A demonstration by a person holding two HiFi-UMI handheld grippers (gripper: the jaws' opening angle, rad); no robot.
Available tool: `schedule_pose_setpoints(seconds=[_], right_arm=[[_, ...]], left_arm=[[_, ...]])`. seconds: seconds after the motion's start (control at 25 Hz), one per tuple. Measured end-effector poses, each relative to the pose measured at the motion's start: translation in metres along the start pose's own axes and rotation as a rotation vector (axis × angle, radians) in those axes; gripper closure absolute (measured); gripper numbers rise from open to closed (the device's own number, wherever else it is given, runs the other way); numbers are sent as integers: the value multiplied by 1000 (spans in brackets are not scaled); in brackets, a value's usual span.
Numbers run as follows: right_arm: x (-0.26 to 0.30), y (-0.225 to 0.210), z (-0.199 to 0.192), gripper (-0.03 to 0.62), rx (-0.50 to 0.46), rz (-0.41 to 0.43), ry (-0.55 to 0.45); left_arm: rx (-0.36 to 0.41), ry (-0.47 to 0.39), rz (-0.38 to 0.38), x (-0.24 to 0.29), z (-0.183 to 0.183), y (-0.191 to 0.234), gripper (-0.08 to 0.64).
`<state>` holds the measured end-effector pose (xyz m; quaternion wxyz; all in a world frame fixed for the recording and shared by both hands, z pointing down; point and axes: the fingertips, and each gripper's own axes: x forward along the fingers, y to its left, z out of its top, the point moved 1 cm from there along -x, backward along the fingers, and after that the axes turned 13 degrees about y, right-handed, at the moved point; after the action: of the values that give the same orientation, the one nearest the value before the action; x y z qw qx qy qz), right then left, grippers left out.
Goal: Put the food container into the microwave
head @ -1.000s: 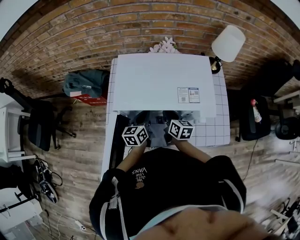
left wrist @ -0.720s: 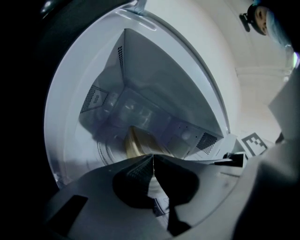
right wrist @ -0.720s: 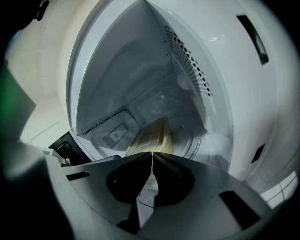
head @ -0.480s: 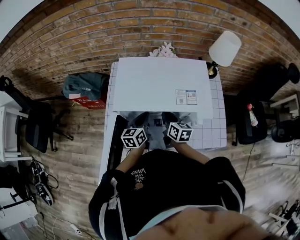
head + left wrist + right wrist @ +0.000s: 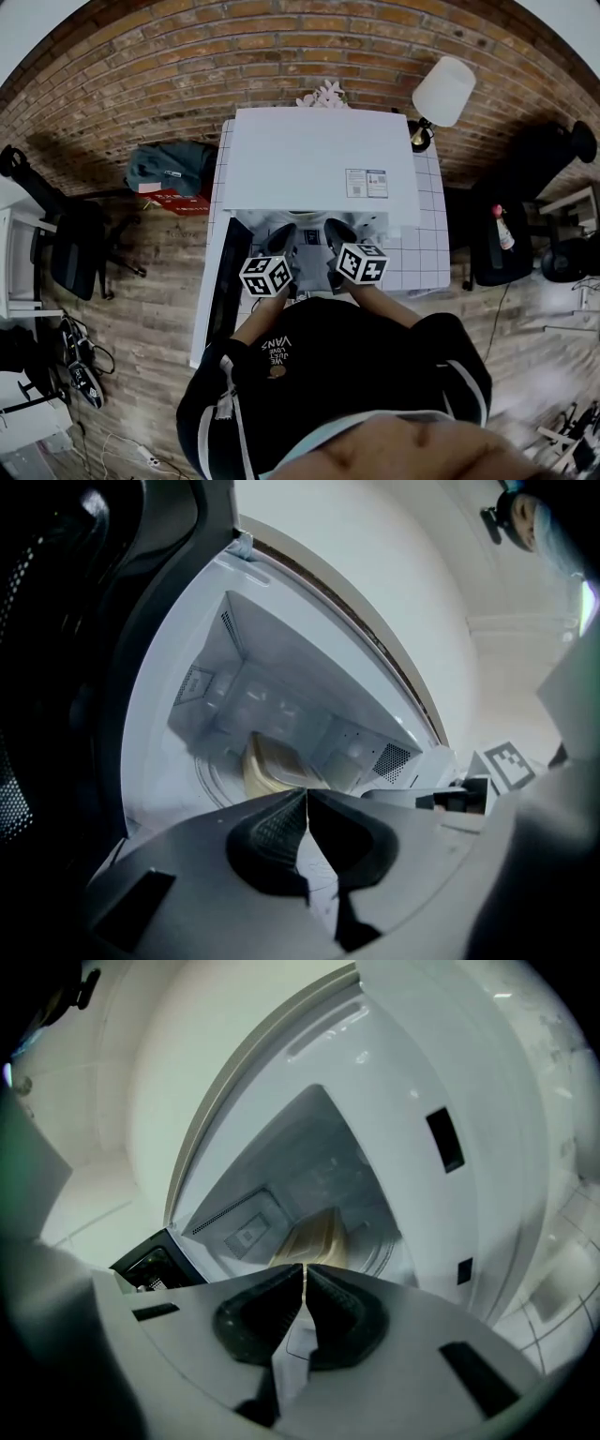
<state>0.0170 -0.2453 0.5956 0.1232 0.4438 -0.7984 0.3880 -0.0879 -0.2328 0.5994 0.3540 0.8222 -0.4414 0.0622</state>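
The white microwave (image 5: 319, 159) stands on a white gridded table (image 5: 424, 253) with its dark door (image 5: 230, 281) swung open to the left. Inside the cavity, a beige food container (image 5: 272, 766) rests on the turntable; the right gripper view also shows the container (image 5: 319, 1234). My left gripper (image 5: 307, 794) and my right gripper (image 5: 305, 1269) are both shut with nothing between their pads, held side by side just outside the opening. In the head view the left gripper (image 5: 281, 242) and right gripper (image 5: 337, 234) sit at the microwave's front edge.
The open door (image 5: 56, 667) fills the left side beside my left gripper. The microwave's front frame with latch slots (image 5: 442, 1138) stands right of my right gripper. A lamp (image 5: 442, 89) and flowers (image 5: 323, 94) stand behind the microwave. A chair (image 5: 80, 248) stands on the floor at left.
Both grippers have drawn back a little from the microwave opening toward the person. The container stays inside the cavity.
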Motion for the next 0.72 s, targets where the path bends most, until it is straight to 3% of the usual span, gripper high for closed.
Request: schedule_pose_setpoints(seconds=[0.72], right_arm=[[-38,14,-14,581,-97,80,7]], left_arm=[[-34,-100,100,-43,-28,-29,546]])
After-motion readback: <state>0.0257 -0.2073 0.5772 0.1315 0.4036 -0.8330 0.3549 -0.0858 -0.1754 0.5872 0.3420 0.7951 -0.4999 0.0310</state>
